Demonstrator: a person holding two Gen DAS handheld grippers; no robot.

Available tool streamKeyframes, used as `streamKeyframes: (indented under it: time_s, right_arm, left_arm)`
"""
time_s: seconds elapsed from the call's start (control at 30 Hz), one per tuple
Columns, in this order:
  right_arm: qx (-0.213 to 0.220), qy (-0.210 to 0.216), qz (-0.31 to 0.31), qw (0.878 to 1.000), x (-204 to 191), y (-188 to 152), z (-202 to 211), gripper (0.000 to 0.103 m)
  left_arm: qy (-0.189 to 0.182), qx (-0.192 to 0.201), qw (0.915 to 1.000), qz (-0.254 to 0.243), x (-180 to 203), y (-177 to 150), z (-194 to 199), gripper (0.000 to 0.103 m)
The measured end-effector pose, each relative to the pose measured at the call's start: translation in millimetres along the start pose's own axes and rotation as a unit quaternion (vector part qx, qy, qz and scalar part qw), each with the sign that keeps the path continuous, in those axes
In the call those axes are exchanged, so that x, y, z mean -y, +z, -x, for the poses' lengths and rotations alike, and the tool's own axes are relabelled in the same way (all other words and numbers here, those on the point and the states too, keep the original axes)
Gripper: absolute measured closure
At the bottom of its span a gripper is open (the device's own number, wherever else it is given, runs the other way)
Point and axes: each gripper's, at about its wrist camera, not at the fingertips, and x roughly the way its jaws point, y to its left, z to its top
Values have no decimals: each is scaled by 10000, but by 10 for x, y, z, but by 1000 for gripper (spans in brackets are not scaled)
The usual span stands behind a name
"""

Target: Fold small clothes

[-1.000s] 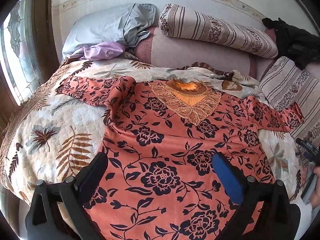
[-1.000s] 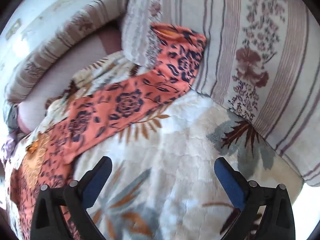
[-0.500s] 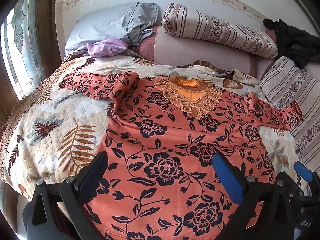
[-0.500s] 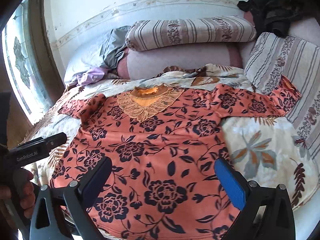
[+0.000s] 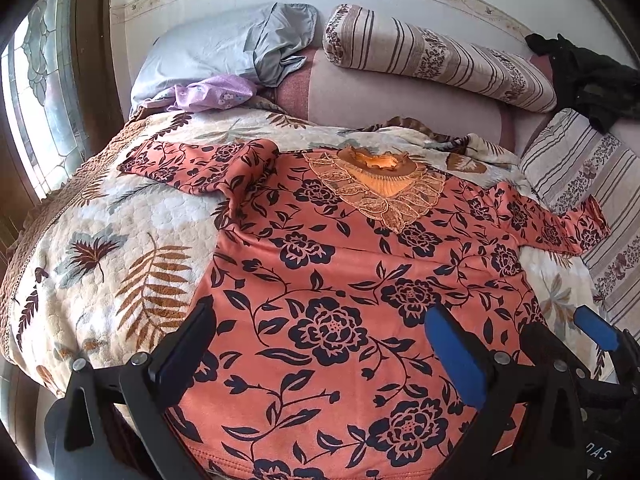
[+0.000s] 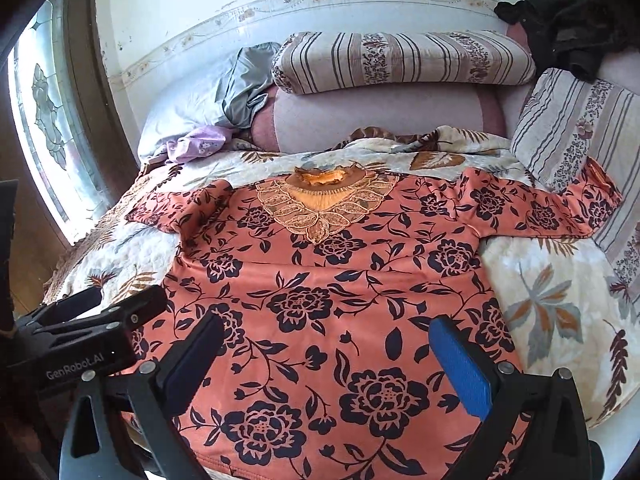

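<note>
An orange long-sleeved top with dark flowers and a lace collar lies spread flat, front up, on the bed; it also shows in the right wrist view. Its left sleeve lies bunched on the quilt. Its right sleeve runs up against a striped cushion. My left gripper is open and empty above the hem. My right gripper is open and empty above the hem too, just right of the left one. The right gripper shows in the left wrist view, and the left gripper in the right wrist view.
A leaf-print quilt covers the bed. Striped bolster, grey pillow and purple cloth lie at the head. A striped cushion stands at right, dark clothes behind it. A window is at left.
My right gripper has swung from the right sleeve and cushion to face the whole top beside the left gripper. My left gripper has pulled back a little. Both stay open.
</note>
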Motion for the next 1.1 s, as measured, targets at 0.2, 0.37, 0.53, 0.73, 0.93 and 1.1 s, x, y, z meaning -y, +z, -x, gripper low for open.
streamKeyframes:
  time_s: [0.2,0.37,0.53,0.73,0.93,1.1]
  right_arm:
    - [-48,-140,9,9999,-9,18,-51,0]
    - [-117,-207,85,9997,-47,-10,-89,0]
    - [-138,-247,139,9995,-59,-27,-96,0]
    - [-147,-294,168,9993,-66,-26,-98,0]
    - [-160,-298,193,9992,-75,-32,-104,0]
    - [-166,-295,207,9992,-82,-33,-104,0]
  left_arm:
    - [-2,-3,10000,43,-39,6,-11,0]
    - [-12,-14,10000,85,-70,9,-17,0]
    - [-24,-12,10000,82,-68,4,-19,0]
    - [-38,-20,10000,75,-67,5,-18,0]
    - [-37,-24,10000,84,-72,9,-20,0]
    - [-22,-32,10000,75,-77,6,-27,0]
